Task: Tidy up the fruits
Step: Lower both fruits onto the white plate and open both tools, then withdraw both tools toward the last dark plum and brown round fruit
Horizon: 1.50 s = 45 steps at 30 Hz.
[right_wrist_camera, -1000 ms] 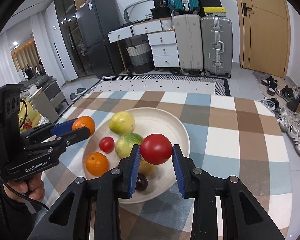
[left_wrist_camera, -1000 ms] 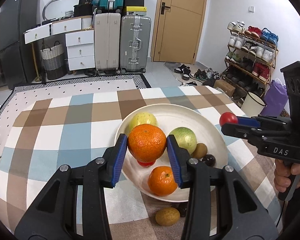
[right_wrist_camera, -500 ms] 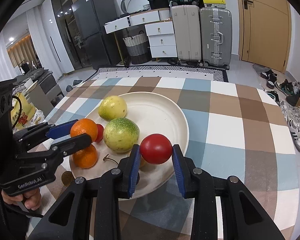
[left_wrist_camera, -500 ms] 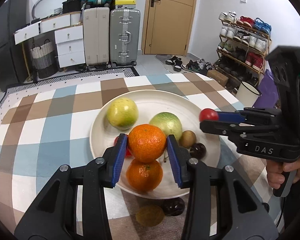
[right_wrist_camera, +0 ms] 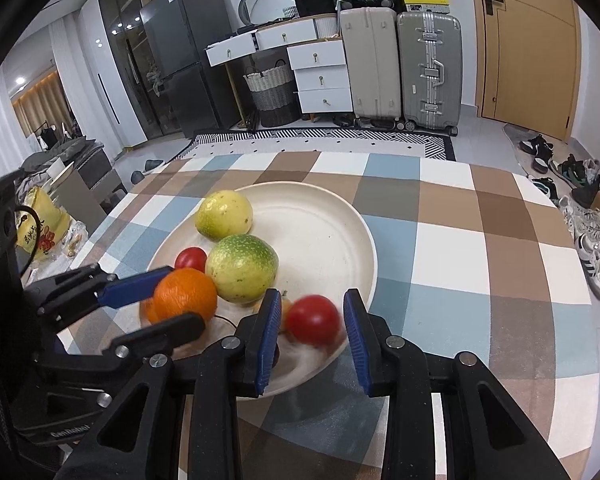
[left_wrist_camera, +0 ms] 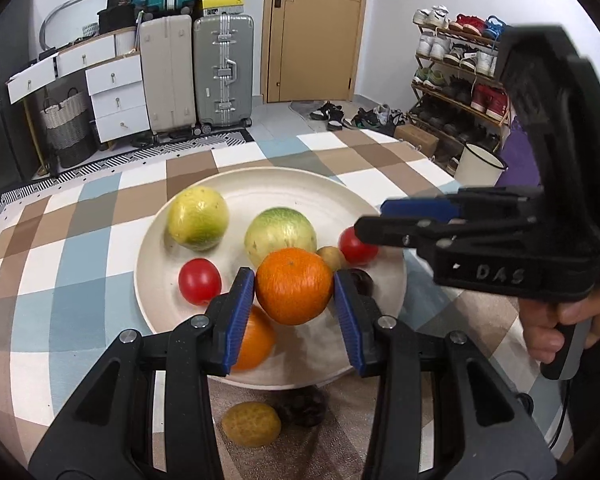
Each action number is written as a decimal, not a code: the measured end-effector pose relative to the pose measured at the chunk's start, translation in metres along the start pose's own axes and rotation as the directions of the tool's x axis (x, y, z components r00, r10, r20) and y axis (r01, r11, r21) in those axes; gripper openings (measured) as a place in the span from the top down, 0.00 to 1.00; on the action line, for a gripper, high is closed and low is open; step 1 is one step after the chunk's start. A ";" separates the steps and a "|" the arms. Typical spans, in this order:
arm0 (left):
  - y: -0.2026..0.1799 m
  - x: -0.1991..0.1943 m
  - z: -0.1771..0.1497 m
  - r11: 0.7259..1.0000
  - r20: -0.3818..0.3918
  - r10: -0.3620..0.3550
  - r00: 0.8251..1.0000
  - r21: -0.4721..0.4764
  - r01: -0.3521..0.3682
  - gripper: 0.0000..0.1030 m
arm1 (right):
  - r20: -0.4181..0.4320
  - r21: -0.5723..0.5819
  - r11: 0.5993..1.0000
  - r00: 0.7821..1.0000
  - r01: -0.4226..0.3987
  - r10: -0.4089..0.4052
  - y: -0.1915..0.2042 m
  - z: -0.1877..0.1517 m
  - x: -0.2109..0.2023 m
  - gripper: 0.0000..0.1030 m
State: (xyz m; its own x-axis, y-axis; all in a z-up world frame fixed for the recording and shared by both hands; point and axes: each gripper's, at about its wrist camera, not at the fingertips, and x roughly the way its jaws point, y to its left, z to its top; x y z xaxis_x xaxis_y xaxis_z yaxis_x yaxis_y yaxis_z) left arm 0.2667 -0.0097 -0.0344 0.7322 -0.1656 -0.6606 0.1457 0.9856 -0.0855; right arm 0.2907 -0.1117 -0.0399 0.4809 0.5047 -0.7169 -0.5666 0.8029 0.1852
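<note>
checked tablecloth: right gripper opening, tomato loose between pads; left gripper clamps orange.

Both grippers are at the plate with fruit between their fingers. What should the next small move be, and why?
Probably draw the right gripper back: its jaws are opening, and the tomato sits loose between them over the plate. The left gripper holds its orange.

Two oranges. Two red tomatoes. Two large yellow-green fruits. One small brown fruit and one dark round fruit, all over one plate. Off the plate, at the desk's near edge: one yellowish fruit, one dark fruit. Two tongs.
</note>
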 end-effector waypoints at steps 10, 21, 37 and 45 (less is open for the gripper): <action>0.004 -0.010 0.004 1.000 0.017 0.012 1.000 -0.001 -0.012 0.62 | 0.038 0.014 1.000 0.999 0.006 -0.006 -0.001 0.006 -0.016 0.51; 0.031 -0.034 0.009 0.994 0.054 0.066 0.996 -0.096 -0.060 0.19 | 0.045 -0.008 0.999 0.998 0.044 -0.044 0.008 0.003 -0.034 0.10; 0.034 -0.089 -0.023 0.987 0.081 0.114 0.990 -0.120 -0.104 0.01 | 0.065 -0.003 0.997 0.995 0.072 -0.071 0.039 -0.026 -0.066 0.01; 0.037 -0.102 -0.051 0.986 0.046 0.148 0.988 -0.082 -0.144 0.01 | 0.028 0.001 0.998 0.998 0.062 -0.062 0.050 -0.039 -0.059 0.01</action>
State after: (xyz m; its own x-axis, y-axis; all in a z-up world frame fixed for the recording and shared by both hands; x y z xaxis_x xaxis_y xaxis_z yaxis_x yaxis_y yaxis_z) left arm 0.1634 0.0456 -0.0078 0.7754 -0.0191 -0.6312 -0.0164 0.9986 -0.0503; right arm 0.2080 -0.1137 -0.0147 0.5338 0.4626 -0.7078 -0.5348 0.8331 0.1411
